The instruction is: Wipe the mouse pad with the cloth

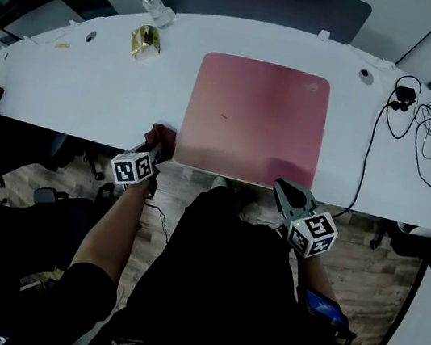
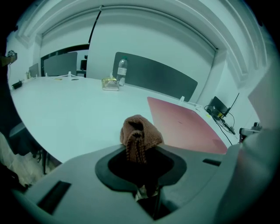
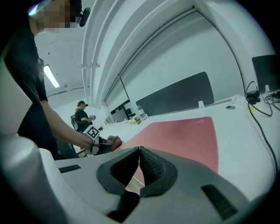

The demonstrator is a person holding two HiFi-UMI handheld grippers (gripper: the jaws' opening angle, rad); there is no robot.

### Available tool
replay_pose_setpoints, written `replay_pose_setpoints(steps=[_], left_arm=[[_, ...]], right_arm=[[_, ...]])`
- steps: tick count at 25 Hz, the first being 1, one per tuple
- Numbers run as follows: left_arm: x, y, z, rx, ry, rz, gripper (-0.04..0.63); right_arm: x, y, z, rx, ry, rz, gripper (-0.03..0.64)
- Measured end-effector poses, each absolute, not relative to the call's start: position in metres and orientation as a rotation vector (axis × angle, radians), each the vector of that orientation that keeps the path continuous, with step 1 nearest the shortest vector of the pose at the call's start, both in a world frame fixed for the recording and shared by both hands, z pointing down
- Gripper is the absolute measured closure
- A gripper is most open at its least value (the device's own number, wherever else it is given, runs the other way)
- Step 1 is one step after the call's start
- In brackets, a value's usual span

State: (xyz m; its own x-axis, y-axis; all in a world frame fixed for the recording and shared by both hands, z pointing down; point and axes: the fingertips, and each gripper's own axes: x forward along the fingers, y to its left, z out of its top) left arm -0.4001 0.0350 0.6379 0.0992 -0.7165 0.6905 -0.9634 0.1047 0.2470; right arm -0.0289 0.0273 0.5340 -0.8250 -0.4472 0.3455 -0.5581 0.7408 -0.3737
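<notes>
White desk (image 1: pixel 90 89) bears a pink mouse pad (image 1: pixel 257 121). Bunched brown cloth (image 2: pixel 140 133), clamped in the left gripper (image 2: pixel 138 151), hides its tips; the right gripper (image 3: pixel 139 151) is closed, empty.

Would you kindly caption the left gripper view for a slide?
Left gripper clamps a brown cloth beside the red mouse pad.

The mouse pad (image 1: pixel 255 121) lies at the desk's (image 1: pixel 90 89) near edge; cloth (image 1: pixel 162 137) at its near left corner, bottle (image 1: pixel 155 7) far left, cables (image 1: pixel 420 132) right
</notes>
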Motion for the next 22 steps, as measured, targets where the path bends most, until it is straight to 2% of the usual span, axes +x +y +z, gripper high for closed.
replay_pose_setpoints(steps=[12, 22], left_arm=[[-0.449, 0.021, 0.607, 1.590, -1.907, 0.505, 0.506], [-0.365, -0.018, 0.624, 1.714, -1.760, 0.620, 0.506]], right_arm=[[-0.020, 0.021, 0.536, 0.834, -2.704, 0.710, 0.591], [-0.006, 0.018, 0.539, 0.890, -2.689, 0.746, 0.591]])
